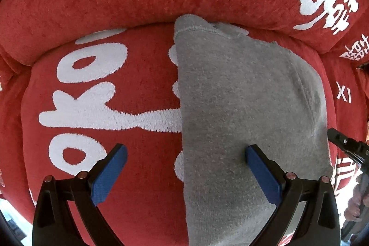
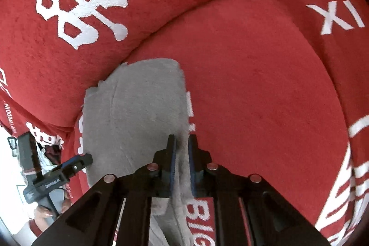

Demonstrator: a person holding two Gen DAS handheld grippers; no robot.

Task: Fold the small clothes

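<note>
Grey garment (image 1: 242, 107) lies flat on red sofa seat (image 2: 265, 84), reaching back cushion. Right tool (image 2: 182, 149) pinches its edge; left tool (image 1: 185, 161) gapes, empty. Risk: thin pinch slips, fold skews.

Evenly and softly lit, bright enough for clear color. No hard shadows, only faint shade beneath the grey cloth (image 1: 242, 107) and the tongs (image 1: 186, 163). Strong fisheye bending, with dark corners at every edge. Blown out to white at the lower left of the right wrist view. Slightly soft throughout, blurrier toward the rims.
</note>
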